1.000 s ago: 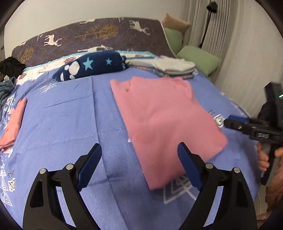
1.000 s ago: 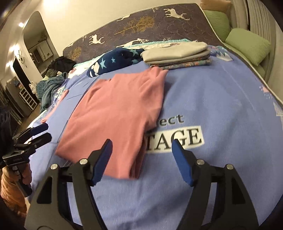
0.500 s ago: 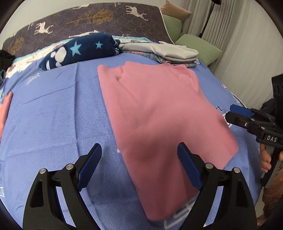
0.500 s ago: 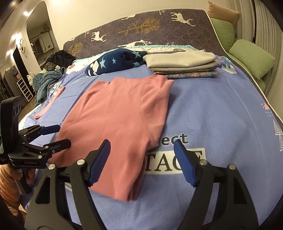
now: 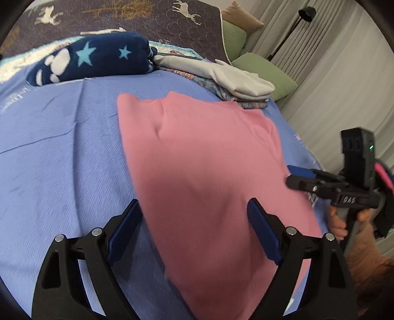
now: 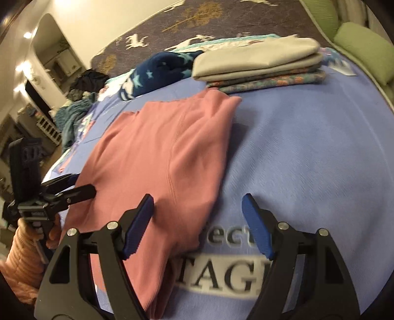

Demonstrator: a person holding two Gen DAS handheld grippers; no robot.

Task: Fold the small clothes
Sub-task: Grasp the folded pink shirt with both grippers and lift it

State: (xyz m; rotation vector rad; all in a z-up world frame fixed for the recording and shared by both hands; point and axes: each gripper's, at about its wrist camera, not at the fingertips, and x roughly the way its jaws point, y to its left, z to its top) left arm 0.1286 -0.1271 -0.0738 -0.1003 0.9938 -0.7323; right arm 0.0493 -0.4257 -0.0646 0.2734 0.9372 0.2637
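Note:
A pink garment [image 5: 209,172] lies flat on the blue bedspread [image 5: 61,160], folded lengthwise, with its doubled edge on the right side in the right wrist view [image 6: 160,160]. My left gripper [image 5: 193,214] hovers open over the garment's near left part, one finger past its left edge and nothing gripped. My right gripper [image 6: 197,204] stands open over the garment's near right edge and the printed lettering, its jaws still opening with nothing pressed between them. Each gripper shows in the other's view: the right one [image 5: 298,177] at the garment's right side, the left one [image 6: 81,187] at its left side.
A stack of folded clothes [image 6: 258,64] sits beyond the garment, beside a navy star-patterned blanket [image 5: 93,59]. Green pillows [image 5: 266,73] line the bed's right edge by the curtain. A dark deer-print board [image 5: 147,14] stands at the head. Crumpled clothes [image 6: 73,115] lie at the far left.
Both grippers have moved forward and lower toward the pink garment, which now fills more of each view. The right jaws stand a little wider.

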